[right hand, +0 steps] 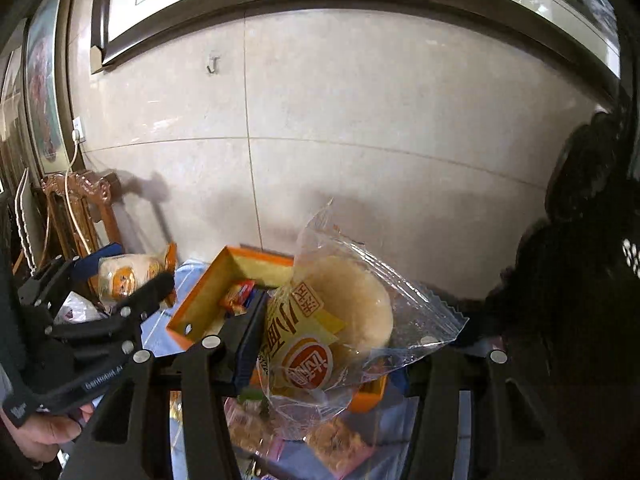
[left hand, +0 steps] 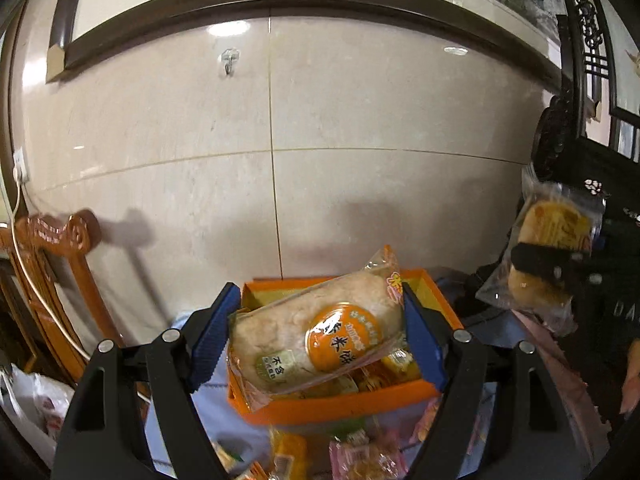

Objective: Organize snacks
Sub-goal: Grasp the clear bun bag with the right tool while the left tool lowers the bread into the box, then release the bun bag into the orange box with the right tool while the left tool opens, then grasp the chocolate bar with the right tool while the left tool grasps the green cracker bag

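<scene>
Snacks mid-carry | left wrist: your left gripper (left hand: 316, 336) clamps rice cake pack (left hand: 316, 332) over orange box (left hand: 340, 402) | right wrist: your right gripper (right hand: 340, 344) pinches bun pack (right hand: 332, 332), box at 9 o'clock | next: likely lower both in, then release.

I see glossy clear plastic film round the rice cake (left hand: 316, 336), held by my left gripper (left hand: 316, 332) with ribbed blue pads (left hand: 210, 340). At three o'clock, the bun wrapper (right hand: 340, 320) crinkles (shiny too). The orange box (left hand: 340, 404) looks matt card; wall tiles (left hand: 360, 120) polished; chair (left hand: 52, 248) varnished wood.
</scene>
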Demonstrator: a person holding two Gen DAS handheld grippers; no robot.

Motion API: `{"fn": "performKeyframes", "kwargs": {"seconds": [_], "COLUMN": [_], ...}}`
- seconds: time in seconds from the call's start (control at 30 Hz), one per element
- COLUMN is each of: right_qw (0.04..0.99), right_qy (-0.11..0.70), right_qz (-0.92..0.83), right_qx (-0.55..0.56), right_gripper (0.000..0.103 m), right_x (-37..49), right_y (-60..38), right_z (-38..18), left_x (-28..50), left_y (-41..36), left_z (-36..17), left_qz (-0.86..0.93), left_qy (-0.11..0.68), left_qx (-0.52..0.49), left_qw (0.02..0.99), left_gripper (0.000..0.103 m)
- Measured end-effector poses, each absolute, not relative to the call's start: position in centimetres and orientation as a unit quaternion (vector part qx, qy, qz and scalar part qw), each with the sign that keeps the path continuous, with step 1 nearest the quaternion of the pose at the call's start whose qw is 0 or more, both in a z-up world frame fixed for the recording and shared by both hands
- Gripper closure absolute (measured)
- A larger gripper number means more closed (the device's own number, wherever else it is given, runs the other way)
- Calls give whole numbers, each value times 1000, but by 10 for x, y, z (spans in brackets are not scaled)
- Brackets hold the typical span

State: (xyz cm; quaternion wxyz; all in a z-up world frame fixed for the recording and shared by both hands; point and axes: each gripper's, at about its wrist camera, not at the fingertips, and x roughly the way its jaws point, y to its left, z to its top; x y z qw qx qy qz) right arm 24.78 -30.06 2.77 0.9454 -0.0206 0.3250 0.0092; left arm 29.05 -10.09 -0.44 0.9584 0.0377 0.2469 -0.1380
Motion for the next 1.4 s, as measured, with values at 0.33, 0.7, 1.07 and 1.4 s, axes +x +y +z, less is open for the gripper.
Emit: {"fn": "performKeyframes", "kwargs": {"seconds": [0.33,0.7,1.07,1.4], "right_qw": [934,921,858,845], "right_qy": [357,389,513,524], "right_qz": [-24,-19,-19,39], "right_qx": [-9,15,24,-98], "right_gripper": [30,30,15,16], "right_x": [333,287,155,168], "right_y": [-320,-339,-313,-273], "right_z": [16,-26,-195,-246], "left_x": [362,324,168,153], "left_y": [-108,-89,-64,-87], "left_z": [-26,-50,-200,-252], "left_qz": [-105,-128,-211,-208], "left_qy": [280,303,410,429], "left_qx": [35,18,70,38], "left_qw": [954,944,885,878], "left_gripper": [7,5,5,11]}}
